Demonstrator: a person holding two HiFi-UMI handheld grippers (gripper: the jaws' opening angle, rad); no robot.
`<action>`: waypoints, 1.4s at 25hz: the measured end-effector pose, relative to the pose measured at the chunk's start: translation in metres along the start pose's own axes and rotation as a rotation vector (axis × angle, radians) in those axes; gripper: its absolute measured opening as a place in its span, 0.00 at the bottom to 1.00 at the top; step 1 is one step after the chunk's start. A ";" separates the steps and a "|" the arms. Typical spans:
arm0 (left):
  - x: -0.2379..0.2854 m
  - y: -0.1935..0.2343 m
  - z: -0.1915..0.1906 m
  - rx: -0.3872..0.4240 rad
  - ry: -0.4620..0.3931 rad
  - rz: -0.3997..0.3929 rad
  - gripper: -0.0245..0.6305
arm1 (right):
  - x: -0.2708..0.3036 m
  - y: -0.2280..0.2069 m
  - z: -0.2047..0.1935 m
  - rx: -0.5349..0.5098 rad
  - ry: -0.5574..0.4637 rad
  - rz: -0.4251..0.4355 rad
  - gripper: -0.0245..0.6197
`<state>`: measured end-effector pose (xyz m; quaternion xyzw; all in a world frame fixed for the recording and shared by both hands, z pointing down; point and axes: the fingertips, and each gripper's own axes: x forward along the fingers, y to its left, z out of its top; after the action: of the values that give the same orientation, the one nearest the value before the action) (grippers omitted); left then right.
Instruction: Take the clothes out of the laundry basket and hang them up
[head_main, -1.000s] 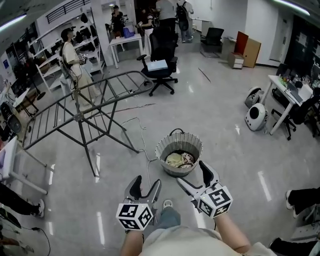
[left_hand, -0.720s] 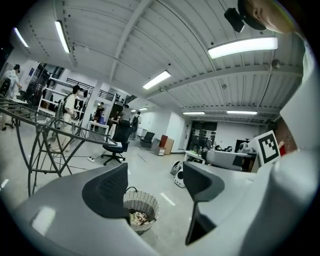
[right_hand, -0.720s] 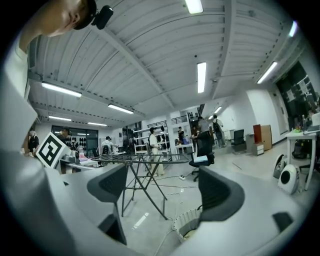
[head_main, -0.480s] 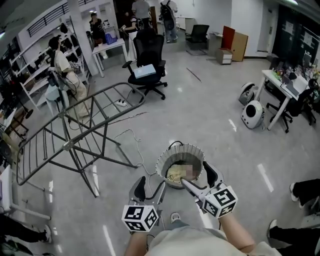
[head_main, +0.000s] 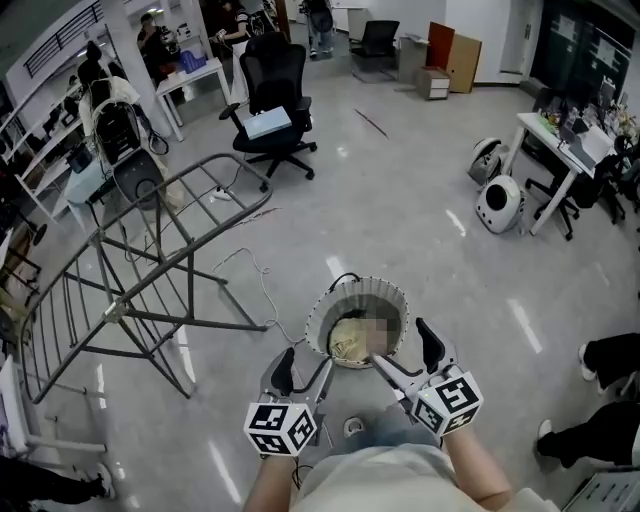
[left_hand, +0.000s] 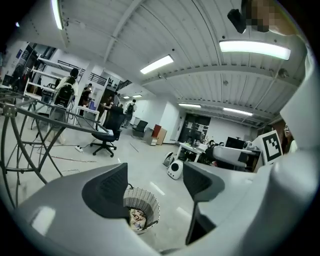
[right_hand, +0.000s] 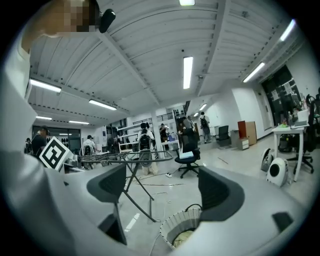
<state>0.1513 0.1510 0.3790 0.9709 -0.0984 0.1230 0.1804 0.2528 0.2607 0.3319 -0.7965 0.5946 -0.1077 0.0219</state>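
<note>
Head view shows the basket (head_main: 385, 290) on the floor, clothes (head_main: 346, 338) inside, right of the rack (head_main: 117, 309), with the left claw (head_main: 302, 364), whose jaws have just been opening wide, and the right claw (head_main: 403, 350), jaws also apart, both empty near it.

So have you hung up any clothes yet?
Not yet. The drying rack is bare and the clothes lie in the basket. The left gripper, whose jaws have just been opening, and the right gripper hover by it, open and empty. All the hanging is left.
</note>
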 end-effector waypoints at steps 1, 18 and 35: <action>0.008 0.002 -0.003 -0.004 0.011 -0.007 0.54 | 0.003 -0.007 -0.004 0.004 0.004 -0.012 0.70; 0.191 0.035 -0.057 -0.037 0.157 -0.033 0.54 | 0.093 -0.145 -0.062 0.040 0.151 -0.058 0.70; 0.333 0.079 -0.268 -0.037 0.522 -0.040 0.54 | 0.150 -0.242 -0.207 0.091 0.328 -0.092 0.70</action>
<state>0.3943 0.1304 0.7383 0.9046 -0.0315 0.3638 0.2200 0.4808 0.2077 0.5951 -0.7927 0.5477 -0.2639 -0.0444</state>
